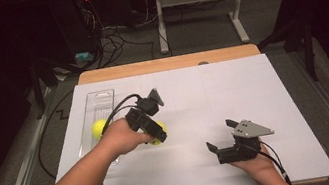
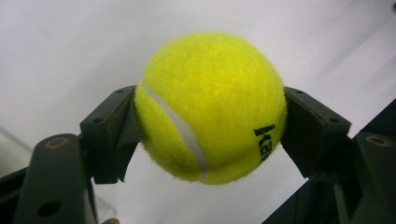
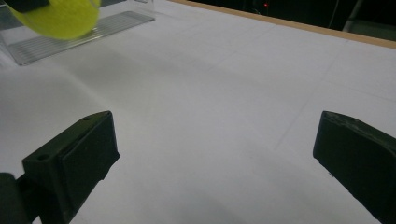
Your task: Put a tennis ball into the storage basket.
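Note:
My left gripper (image 1: pixel 158 135) is shut on a yellow tennis ball (image 1: pixel 161 132), held just above the white sheet left of centre. In the left gripper view the ball (image 2: pixel 210 107) sits squeezed between both pads, its white seam and black lettering facing the camera. A second yellow ball (image 1: pixel 98 128) lies in the clear plastic tray (image 1: pixel 99 99) at the left. My right gripper (image 1: pixel 220 135) is low over the sheet at the front right, its jaws wide open with nothing between them (image 3: pixel 215 140). The held ball (image 3: pixel 60 18) shows at the upper left of the right gripper view.
A white sheet (image 1: pixel 233 91) covers the wooden table (image 1: pixel 168 63). The ribbed clear tray (image 3: pixel 79 35) lies along the sheet's left side. The left gripper's black cable (image 1: pixel 45 148) trails off the table's left edge. Table legs and cables stand on the floor beyond.

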A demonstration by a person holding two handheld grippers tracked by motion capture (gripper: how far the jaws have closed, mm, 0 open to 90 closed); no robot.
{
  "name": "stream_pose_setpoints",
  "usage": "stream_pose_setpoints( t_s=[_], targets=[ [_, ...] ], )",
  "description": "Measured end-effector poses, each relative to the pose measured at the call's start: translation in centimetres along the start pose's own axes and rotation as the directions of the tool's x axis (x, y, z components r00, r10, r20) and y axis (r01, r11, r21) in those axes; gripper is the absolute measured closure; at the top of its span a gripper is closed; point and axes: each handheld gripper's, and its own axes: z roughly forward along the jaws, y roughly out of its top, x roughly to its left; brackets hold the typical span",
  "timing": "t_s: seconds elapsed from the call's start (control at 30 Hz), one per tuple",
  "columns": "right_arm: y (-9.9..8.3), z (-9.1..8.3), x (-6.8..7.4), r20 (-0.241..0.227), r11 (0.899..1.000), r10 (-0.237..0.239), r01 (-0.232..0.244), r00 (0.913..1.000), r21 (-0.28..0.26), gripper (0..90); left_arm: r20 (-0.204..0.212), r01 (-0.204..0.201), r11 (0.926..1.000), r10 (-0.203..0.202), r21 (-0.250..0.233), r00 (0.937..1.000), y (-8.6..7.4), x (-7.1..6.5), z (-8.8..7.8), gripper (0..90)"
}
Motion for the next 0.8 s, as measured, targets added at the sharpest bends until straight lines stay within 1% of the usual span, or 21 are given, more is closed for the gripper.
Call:
stream_pose_setpoints(
  t_s=[0.03, 0.1, 0.27, 0.37, 0.57, 0.73, 0.8],
  targets=[
    [-0.1, -0.3, -0.3, 0.008, 1.0, 0.004, -0.004, 1.0, -0.001, 0.0, -0.002, 0.005, 1.0, -0.005, -0.002, 1.0, -0.2, 0.4, -0.3, 26.4],
    [-0.3, -0.9, -0.9, 0.024, 1.0, 0.01, -0.01, 0.9997, -0.002, 0.0, -0.02, 0.017, 0.9999, -0.017, -0.005, 0.9997, -0.7, 1.0, -0.9, 26.5],
    [-1.1, -2.4, -2.5, 0.066, 1.0, 0.019, -0.019, 0.9976, -0.002, 0.0, -0.033, 0.058, 0.9982, -0.059, -0.017, 0.9977, -2.1, 2.9, -2.2, 26.5],
    [-1.5, -3.3, -3.3, 0.089, 1.0, 0.029, -0.029, 0.9956, 0.0, 0.0, -0.047, 0.081, 0.9966, -0.082, -0.014, 0.9956, -3.0, 3.9, -2.9, 26.4],
    [-2.2, -4.7, -4.6, 0.122, 0.999, 0.048, -0.048, 0.9914, -0.004, 0.0, -0.074, 0.129, 0.9914, -0.13, -0.021, 0.9887, -5.0, 6.1, -4.0, 26.4],
    [-2.5, -5.5, -5.1, 0.134, 0.999, 0.054, -0.053, 0.9895, -0.006, 0.0, -0.092, 0.174, 0.9846, -0.175, -0.019, 0.9804, -6.8, 7.7, -4.7, 26.4],
    [-2.6, -5.6, -5.2, 0.137, 0.998, 0.056, -0.055, 0.989, -0.005, 0.0, -0.097, 0.193, 0.9809, -0.194, -0.024, 0.9761, -7.5, 8.4, -5.0, 26.4]
  ],
)
